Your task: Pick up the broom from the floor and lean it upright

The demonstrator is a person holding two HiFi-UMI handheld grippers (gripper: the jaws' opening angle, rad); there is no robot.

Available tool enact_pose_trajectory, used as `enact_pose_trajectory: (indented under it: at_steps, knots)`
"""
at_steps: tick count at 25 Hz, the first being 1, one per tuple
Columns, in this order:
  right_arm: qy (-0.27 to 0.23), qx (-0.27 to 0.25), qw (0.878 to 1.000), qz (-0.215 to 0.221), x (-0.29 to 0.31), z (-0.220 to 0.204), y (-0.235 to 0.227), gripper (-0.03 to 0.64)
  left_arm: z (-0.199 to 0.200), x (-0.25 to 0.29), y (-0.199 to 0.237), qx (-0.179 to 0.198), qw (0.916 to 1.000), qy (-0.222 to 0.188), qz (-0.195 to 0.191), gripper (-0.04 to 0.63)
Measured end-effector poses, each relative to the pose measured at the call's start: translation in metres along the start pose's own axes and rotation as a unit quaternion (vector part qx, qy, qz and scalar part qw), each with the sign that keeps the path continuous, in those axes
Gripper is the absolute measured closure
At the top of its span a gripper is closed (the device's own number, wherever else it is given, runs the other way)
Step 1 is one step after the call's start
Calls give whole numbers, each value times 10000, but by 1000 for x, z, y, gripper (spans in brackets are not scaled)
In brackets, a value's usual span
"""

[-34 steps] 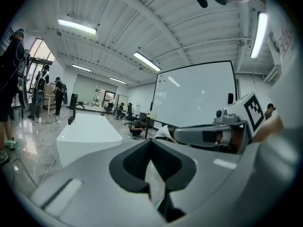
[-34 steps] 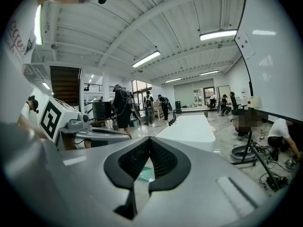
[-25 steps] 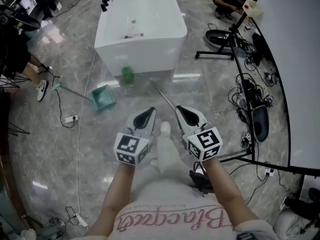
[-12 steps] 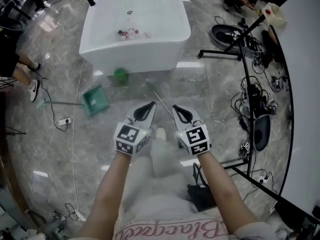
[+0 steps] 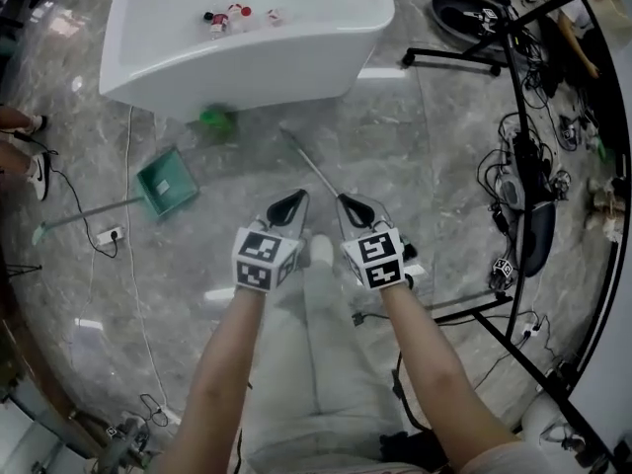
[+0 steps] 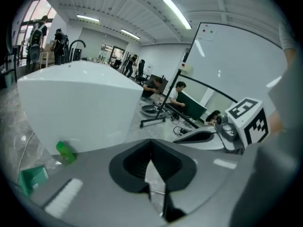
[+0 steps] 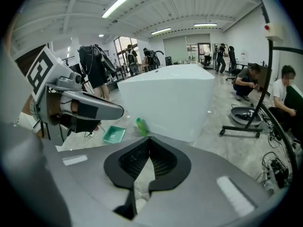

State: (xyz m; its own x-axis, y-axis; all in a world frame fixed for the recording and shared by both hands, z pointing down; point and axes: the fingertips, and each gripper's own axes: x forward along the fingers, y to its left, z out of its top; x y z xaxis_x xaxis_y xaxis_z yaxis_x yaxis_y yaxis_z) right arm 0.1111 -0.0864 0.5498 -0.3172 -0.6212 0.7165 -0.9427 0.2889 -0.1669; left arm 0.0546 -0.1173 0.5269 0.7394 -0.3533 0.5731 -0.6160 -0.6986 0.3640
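Note:
The broom shows as a thin metal pole (image 5: 311, 166) that lies on the grey marble floor, running from near the tub toward my grippers; its head is hidden. My left gripper (image 5: 295, 198) and right gripper (image 5: 345, 200) hang side by side just short of the pole's near end, apart from it. Both are shut with nothing between the jaws. In the left gripper view the left gripper (image 6: 151, 142) points at the tub's base, with the right gripper (image 6: 201, 136) beside it. In the right gripper view the right gripper (image 7: 149, 139) points the same way, and the left gripper (image 7: 92, 110) shows at the left.
A white bathtub (image 5: 247, 38) stands ahead, a green bottle (image 5: 215, 119) at its foot. A green dustpan (image 5: 166, 184) lies to the left by a power strip (image 5: 107, 235). Black stand legs (image 5: 513, 117) and cables (image 5: 523, 215) crowd the right. People crouch in the background (image 7: 246, 82).
Both grippers have sunk toward the floor and come nearer the pole's near end. The tub has slid up the head view. Both pairs of jaws stay shut.

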Motion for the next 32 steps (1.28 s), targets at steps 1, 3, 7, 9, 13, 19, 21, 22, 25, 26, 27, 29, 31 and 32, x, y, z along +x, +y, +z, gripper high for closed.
enact_pose_trajectory:
  at_steps: [1, 3, 7, 9, 13, 19, 21, 22, 25, 26, 27, 29, 31, 32]
  knots:
    - [52, -10, 10000, -11, 12, -8, -3, 614, -11, 9, 6, 28, 9999, 98, 3, 595]
    - [206, -68, 9998, -15, 36, -26, -7, 608, -31, 27, 18, 158, 9995, 272, -11, 595]
    - [526, -94, 9986, 16, 93, -64, -18, 558, -60, 66, 39, 486, 9978, 413, -178, 595]
    - [708, -160, 9974, 3, 124, -90, -24, 541, -78, 86, 51, 527, 9973, 439, -246, 595]
    - [1332, -405, 9902, 93, 184, -153, -28, 489, -120, 122, 75, 449, 9970, 541, -313, 595]
    - [2160, -577, 9747, -57, 245, -241, -54, 486, -174, 168, 95, 213, 9968, 640, -430, 595]
    - [2441, -485, 9684, -147, 257, -269, -62, 486, -191, 177, 96, 144, 9965, 661, -497, 595]
    - [2573, -435, 9652, -186, 262, -281, -66, 486, -200, 182, 97, 125, 9962, 692, -517, 595]
    - [2868, -446, 9566, -272, 273, -306, -77, 483, -222, 194, 101, 91, 9953, 797, -539, 595]
    - [2919, -473, 9549, -280, 277, -311, -78, 483, -229, 197, 103, 91, 9951, 834, -530, 595]
    - [2954, -503, 9536, -279, 281, -316, -79, 483, -234, 199, 106, 86, 9949, 867, -508, 595]
    - [3005, -572, 9516, -289, 289, -321, -82, 483, -241, 203, 114, 56, 9949, 898, -457, 595]
    - [3040, -598, 9503, -321, 296, -324, -87, 485, -243, 206, 120, 30, 9950, 901, -430, 595]
    - [3048, -592, 9500, -328, 299, -324, -90, 490, -244, 207, 123, 17, 9950, 903, -417, 595]
